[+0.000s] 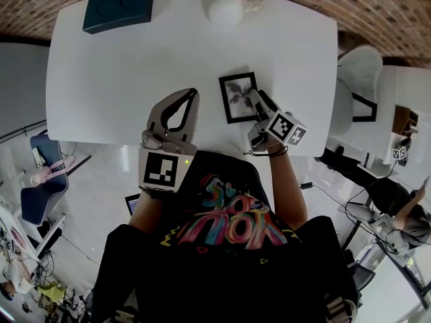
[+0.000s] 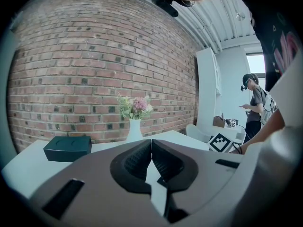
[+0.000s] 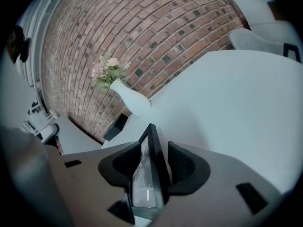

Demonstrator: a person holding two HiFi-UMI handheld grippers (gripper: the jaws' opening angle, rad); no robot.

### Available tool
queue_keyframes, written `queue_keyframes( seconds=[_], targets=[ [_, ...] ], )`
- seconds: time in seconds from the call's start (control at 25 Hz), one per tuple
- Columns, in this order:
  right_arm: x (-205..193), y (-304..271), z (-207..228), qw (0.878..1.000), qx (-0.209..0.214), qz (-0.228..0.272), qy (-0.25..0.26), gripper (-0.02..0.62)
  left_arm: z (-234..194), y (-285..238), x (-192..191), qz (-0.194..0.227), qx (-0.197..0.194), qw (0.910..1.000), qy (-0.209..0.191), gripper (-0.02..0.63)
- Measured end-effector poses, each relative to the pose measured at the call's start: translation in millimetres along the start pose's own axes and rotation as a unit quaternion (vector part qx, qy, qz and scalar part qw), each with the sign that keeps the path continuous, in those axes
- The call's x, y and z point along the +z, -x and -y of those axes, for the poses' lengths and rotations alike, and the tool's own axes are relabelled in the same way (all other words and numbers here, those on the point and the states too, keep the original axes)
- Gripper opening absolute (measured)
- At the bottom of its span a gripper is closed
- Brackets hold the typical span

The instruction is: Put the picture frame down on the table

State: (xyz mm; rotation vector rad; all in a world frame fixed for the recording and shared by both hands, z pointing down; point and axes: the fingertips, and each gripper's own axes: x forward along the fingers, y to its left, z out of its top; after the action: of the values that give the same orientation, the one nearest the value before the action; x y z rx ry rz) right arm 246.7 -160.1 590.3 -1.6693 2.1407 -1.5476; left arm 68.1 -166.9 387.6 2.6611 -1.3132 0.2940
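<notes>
While looking steeply down from the head, finds the right gripper point(image 1: 256, 99) clamped on the right-hand edge of the black rectangular picture frame point(image 1: 236, 97), print facing up, over the near part of the white rectangular table point(image 1: 121, 79). Cannot tell from there whether resting on the tabletop or held just above it. Looking along the right gripper's own jaws, sees that frame edge-on and tilted, caught between the two dark ribbed pads point(image 3: 120, 162), glass turned toward the left one. Finds the left gripper point(image 1: 193, 93) just beside the frame on its left and apart from it, jaws brought together with nothing between them, tips pointing toward the far edge. Farther back, shows a dark teal rectangular box point(image 1: 119, 6) near the far left corner and a white ceramic vase of pink flowers point(image 1: 226, 8) at the middle of the far edge, both well apart from the frame. Beyond the table, a red brick wall point(image 1: 377, 12); off its right end, a white moulded chair point(image 1: 360, 66).
</notes>
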Motion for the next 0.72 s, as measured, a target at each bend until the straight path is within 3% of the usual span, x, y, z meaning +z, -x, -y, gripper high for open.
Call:
queue_keyframes(
  seconds=[0.2,0.72],
  targets=[
    [-8.1,1.1,4.3,0.997,-0.027,-0.026,0.061,0.196,0.6,2.0,-1.7,-0.001,-0.004,1.0000,-0.004,0.025],
    [-1.5,9.0,15.2,0.995,-0.056,-0.022,0.078,0.232,2.3,2.5,-1.6,0.000,-0.007,1.0000,-0.005,0.025]
  ],
)
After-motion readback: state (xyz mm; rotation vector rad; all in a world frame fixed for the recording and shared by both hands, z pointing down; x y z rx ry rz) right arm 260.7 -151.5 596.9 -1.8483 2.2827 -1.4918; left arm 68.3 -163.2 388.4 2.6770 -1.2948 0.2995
